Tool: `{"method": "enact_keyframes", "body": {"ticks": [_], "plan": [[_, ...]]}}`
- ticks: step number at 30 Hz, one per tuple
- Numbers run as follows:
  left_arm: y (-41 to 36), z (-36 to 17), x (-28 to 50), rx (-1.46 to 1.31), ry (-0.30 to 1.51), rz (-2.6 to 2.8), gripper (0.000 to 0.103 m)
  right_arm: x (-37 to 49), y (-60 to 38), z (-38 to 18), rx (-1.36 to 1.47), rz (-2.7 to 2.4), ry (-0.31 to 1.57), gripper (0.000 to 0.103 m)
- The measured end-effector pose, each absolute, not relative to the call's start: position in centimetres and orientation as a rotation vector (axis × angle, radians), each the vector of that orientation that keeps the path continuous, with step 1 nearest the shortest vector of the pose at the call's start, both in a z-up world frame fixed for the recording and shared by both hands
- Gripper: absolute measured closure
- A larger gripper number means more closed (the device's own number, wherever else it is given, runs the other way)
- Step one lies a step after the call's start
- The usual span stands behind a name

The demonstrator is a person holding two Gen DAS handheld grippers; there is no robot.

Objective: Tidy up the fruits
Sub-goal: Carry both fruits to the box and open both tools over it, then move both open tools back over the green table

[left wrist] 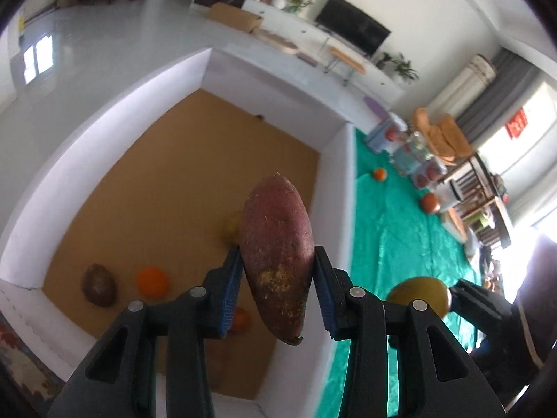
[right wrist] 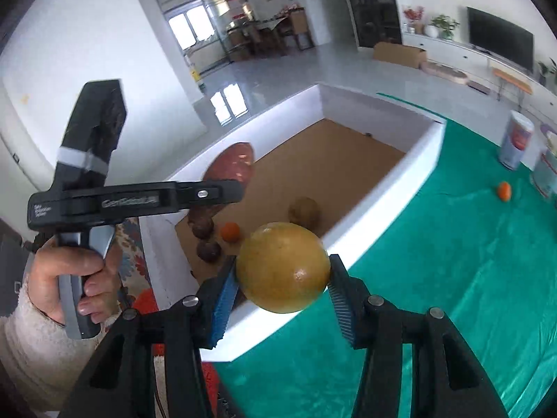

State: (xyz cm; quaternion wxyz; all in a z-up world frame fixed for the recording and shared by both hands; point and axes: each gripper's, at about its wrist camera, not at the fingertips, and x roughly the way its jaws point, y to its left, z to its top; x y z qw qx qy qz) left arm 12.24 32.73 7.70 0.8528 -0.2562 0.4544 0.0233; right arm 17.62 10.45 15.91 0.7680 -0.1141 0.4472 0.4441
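Observation:
My left gripper (left wrist: 278, 271) is shut on a reddish-purple sweet potato (left wrist: 276, 254) and holds it above the white box with a brown floor (left wrist: 195, 160). The right wrist view shows the same sweet potato (right wrist: 231, 165) over the box (right wrist: 423, 155). My right gripper (right wrist: 283, 278) is shut on a yellow-green round fruit (right wrist: 283, 266) above the box's near wall; that fruit also shows in the left wrist view (left wrist: 419, 294). Inside the box lie a small orange (left wrist: 152, 281), a brown round fruit (left wrist: 98, 284) and other dark fruits (right wrist: 208, 250).
A green cloth (right wrist: 452, 261) covers the table to the right of the box. On it lie a small orange (right wrist: 503, 190) and a red-orange fruit (left wrist: 430, 203), with cans (right wrist: 517, 142) at the far edge. A patterned rug (left wrist: 21, 358) lies left of the box.

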Motion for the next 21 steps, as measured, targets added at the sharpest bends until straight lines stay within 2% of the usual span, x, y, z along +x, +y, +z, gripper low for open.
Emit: {"method": "enact_keyframes", "body": {"ticks": [4, 9, 11, 12, 13, 16, 17, 18, 19, 21], "plan": [[35.4, 2.8, 15.3, -0.557, 1.083, 0.123, 0.062, 18.9, 16.4, 12.4, -0.418, 0.923, 1.063, 0.052], [36.2, -0.8, 15.8, -0.626, 1.177, 0.187, 0.061, 20.0, 19.0, 9.2, -0.573, 0.86, 1.123, 0.051], [36.6, -0.7, 15.6, -0.676, 1.161, 0.206, 0.049, 20.4, 18.9, 9.7, -0.571, 0.845, 1.093, 0.033], [36.7, -0.1, 15.4, -0.68, 1.145, 0.219, 0.035, 20.6, 18.1, 10.4, -0.544, 0.85, 1.071, 0.022], [36.7, 0.7, 15.2, -0.675, 1.122, 0.239, 0.023, 20.7, 17.3, 11.5, -0.507, 0.855, 1.044, 0.021], [35.5, 3.9, 14.3, -0.651, 1.019, 0.249, 0.016, 21.0, 13.9, 14.9, -0.408, 0.835, 0.933, 0.018], [34.9, 4.9, 14.1, -0.647, 0.992, 0.237, 0.015, 20.8, 12.3, 16.1, -0.382, 0.822, 0.884, 0.015], [33.8, 6.0, 13.6, -0.642, 0.959, 0.218, 0.013, 20.8, 10.4, 16.9, -0.356, 0.804, 0.835, 0.004], [32.5, 7.0, 13.1, -0.632, 0.929, 0.199, 0.011, 20.4, 8.2, 17.5, -0.333, 0.781, 0.794, 0.0], [29.1, 8.5, 12.3, -0.587, 0.889, 0.146, 0.011, 20.2, 3.6, 17.0, -0.291, 0.726, 0.76, 0.0]]}}
